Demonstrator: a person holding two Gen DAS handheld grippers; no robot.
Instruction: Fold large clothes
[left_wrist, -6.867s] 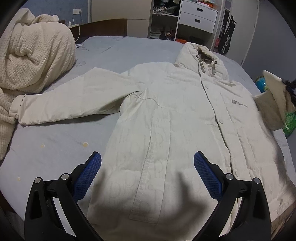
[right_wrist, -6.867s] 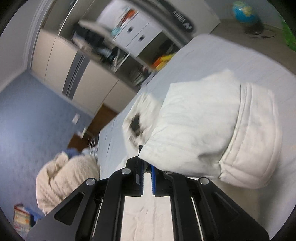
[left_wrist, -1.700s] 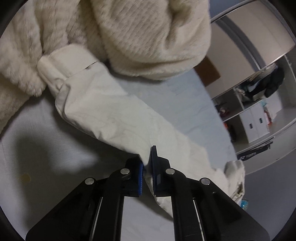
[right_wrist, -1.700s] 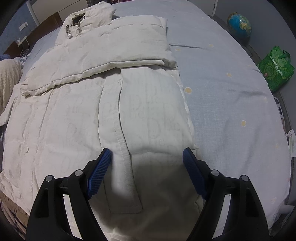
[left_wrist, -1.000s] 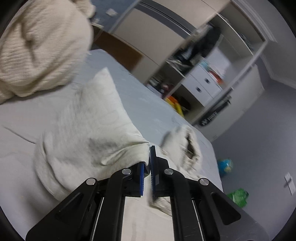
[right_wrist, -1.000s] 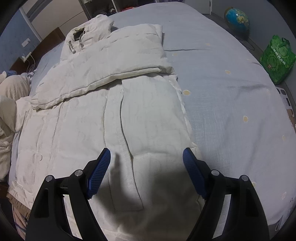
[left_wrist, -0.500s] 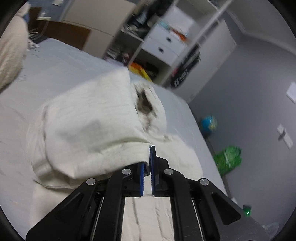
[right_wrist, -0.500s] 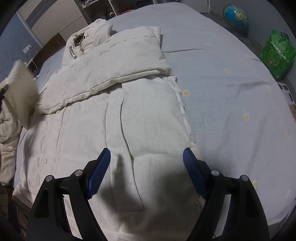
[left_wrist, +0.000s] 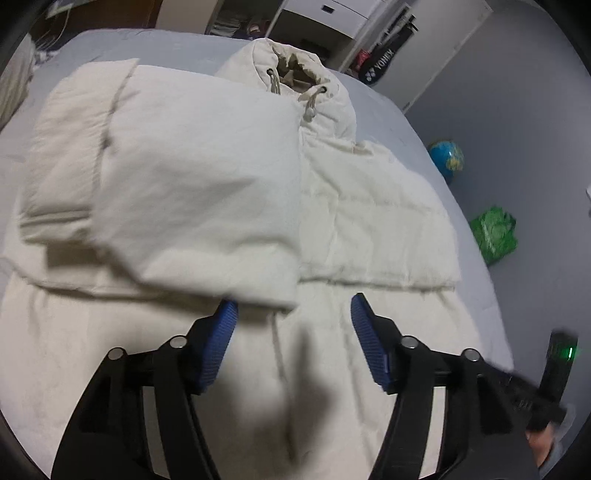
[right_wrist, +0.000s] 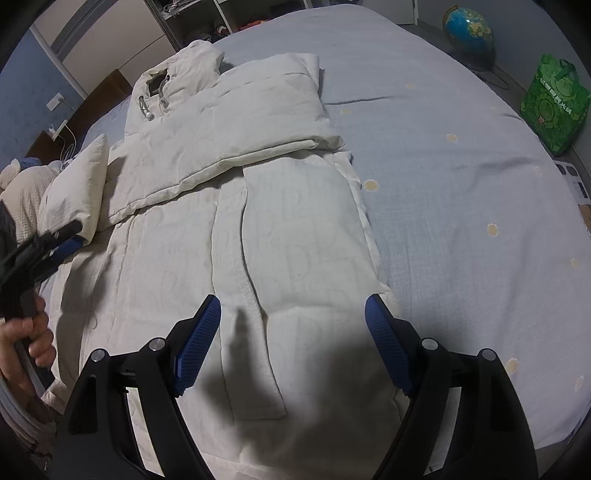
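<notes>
The left hand-held gripper (left_wrist: 291, 321) fills the lower part of its own view: two matte black fingers, each built of angular struts with open triangular cut-outs, joined by round silver screw heads. Each finger ends in a long blue pad (left_wrist: 218, 347) with a fine ribbed, knurled face. The right hand-held gripper (right_wrist: 293, 336), in the lower part of its own view, has the same build: black struts, silver screws, blue textured pads (right_wrist: 388, 347). In the lower right corner of the left view its black body carries a small block with a glowing green light. At the left edge of the right view, bare fingers (right_wrist: 35, 338) wrap a black handle.
</notes>
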